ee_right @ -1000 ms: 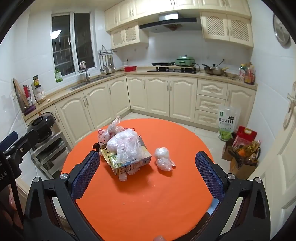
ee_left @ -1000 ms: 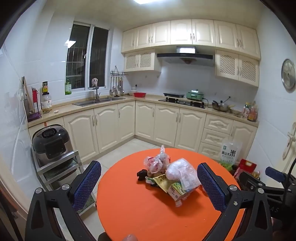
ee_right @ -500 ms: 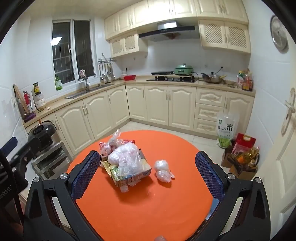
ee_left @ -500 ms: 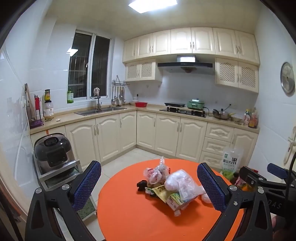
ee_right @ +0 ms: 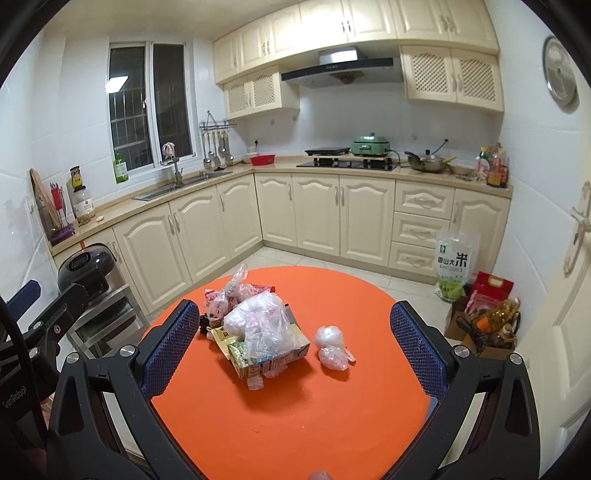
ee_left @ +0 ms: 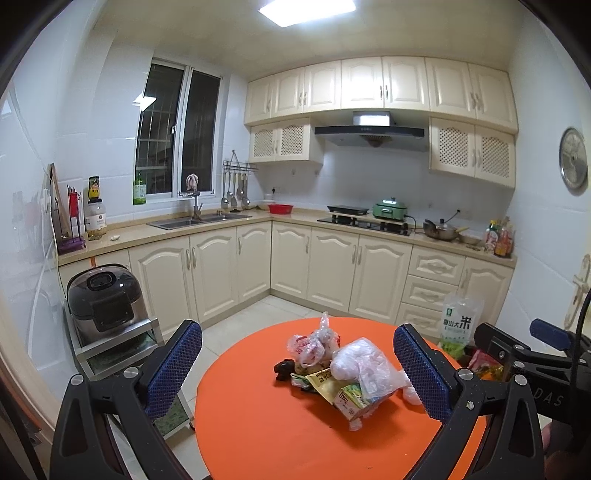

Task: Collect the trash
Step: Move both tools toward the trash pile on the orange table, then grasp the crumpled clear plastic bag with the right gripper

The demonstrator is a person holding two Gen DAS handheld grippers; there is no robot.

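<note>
1. Our left gripper (ee_left: 297, 365) is spread wide, gripping nothing
2. Our right gripper (ee_right: 295, 341) likewise gapes empty
3. The trash pile (ee_right: 258, 330) lies on the orange table (ee_right: 295, 413) between both grippers' fingers, a crumpled plastic bag (ee_right: 332, 347) just beside it

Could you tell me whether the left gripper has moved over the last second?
Yes. The left gripper has tilted upward: the ceiling light is now in view and the orange table sits lower.

Left gripper (ee_left: 297, 363) and right gripper (ee_right: 295, 341): black frames, silver screw heads, blue dimpled pads (ee_left: 173, 369). A black cable runs alongside each. White lettering marks the bodies.
</note>
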